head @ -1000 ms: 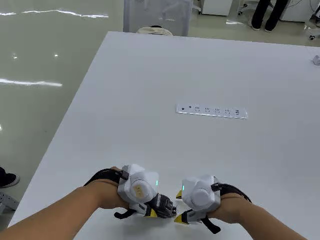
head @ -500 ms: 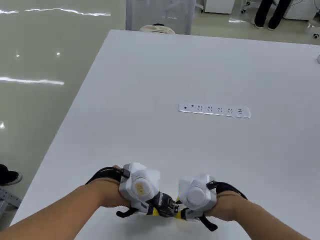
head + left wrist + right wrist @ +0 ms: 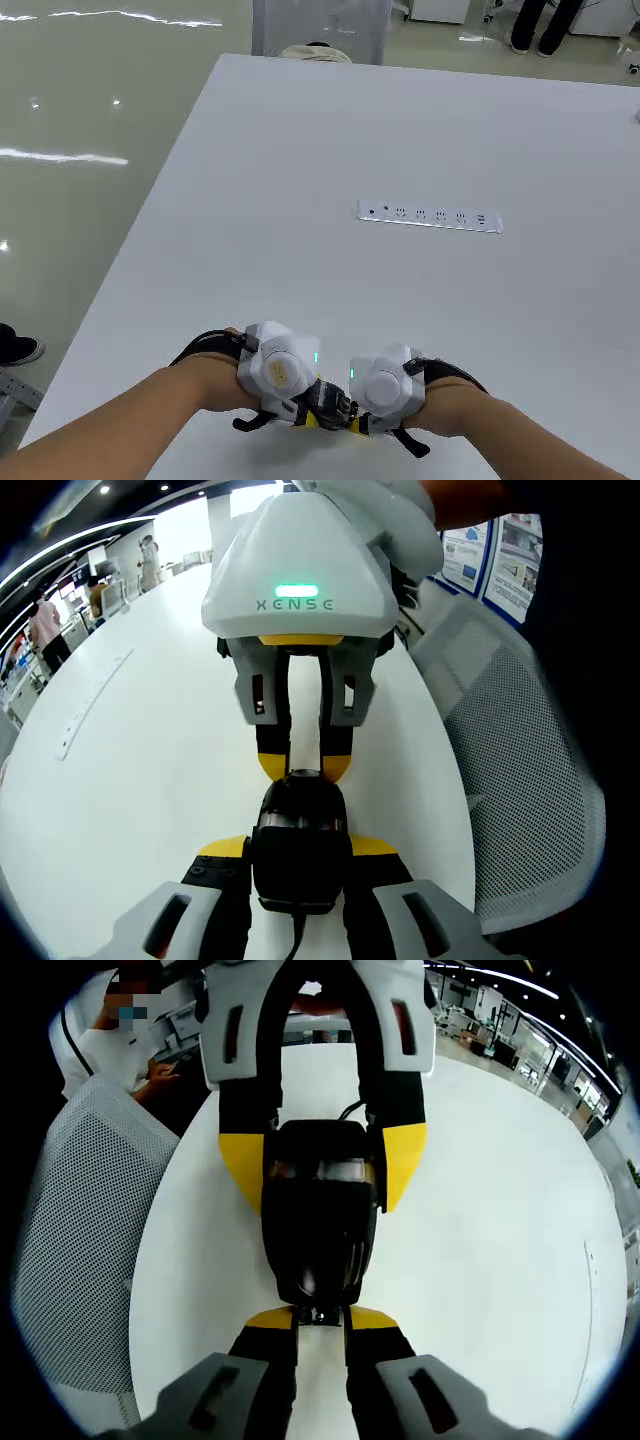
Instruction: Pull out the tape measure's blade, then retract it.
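Two grippers met near the close edge of the white table [image 3: 300,200] in the head view. The left gripper [image 3: 308,418] and right gripper [image 3: 355,424] both touched the black tape measure [image 3: 330,405] between them. In the left gripper view, its jaws squeezed the case [image 3: 298,850] by its sides. In the right gripper view, its jaws pinched what looked like the blade tip [image 3: 320,1316].

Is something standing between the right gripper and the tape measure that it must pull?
Nothing visible does. The right gripper is at the front end of the tape measure, with its jaws on either side, while the left gripper holds the body.
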The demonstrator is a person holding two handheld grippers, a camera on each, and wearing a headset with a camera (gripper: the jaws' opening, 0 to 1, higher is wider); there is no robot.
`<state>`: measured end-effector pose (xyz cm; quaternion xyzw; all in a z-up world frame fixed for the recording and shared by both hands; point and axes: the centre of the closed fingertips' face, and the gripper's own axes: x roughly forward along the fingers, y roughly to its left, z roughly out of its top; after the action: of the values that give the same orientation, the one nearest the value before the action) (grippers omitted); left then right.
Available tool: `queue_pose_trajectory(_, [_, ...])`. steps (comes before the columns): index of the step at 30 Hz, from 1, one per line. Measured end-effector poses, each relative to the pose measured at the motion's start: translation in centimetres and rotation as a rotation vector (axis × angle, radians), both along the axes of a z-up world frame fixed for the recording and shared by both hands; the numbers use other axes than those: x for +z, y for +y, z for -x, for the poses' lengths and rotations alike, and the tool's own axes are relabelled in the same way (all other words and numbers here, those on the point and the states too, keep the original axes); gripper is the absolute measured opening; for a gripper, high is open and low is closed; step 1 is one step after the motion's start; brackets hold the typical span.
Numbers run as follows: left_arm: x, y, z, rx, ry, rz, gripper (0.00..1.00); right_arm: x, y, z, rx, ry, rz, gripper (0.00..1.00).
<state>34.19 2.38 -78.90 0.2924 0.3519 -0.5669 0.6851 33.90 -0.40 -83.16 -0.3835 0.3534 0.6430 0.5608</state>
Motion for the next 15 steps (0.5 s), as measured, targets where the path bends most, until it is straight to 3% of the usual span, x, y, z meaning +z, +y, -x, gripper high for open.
queue_pose_trajectory(3, [0.00, 0.00, -0.04, 0.003, -0.001, 0.002, 0.32, -0.06, -0.05, -0.13, -0.024, -0.006, 0.008, 0.15])
queue_pose_trajectory(5, [-0.03, 0.03, -0.04, 0.001, -0.002, 0.001, 0.32, -0.05, -0.12, -0.01, 0.015, -0.017, 0.005, 0.13])
queue_pose_trajectory(11, [-0.01, 0.05, -0.03, -0.007, -0.004, 0.000, 0.31, -0.15, -0.17, -0.05, -0.022, 0.015, 0.062, 0.12])
queue_pose_trajectory(15, [-0.01, 0.06, 0.00, -0.009, -0.004, 0.001, 0.31, -0.23, -0.33, 0.06, -0.016, 0.008, 0.070, 0.12])
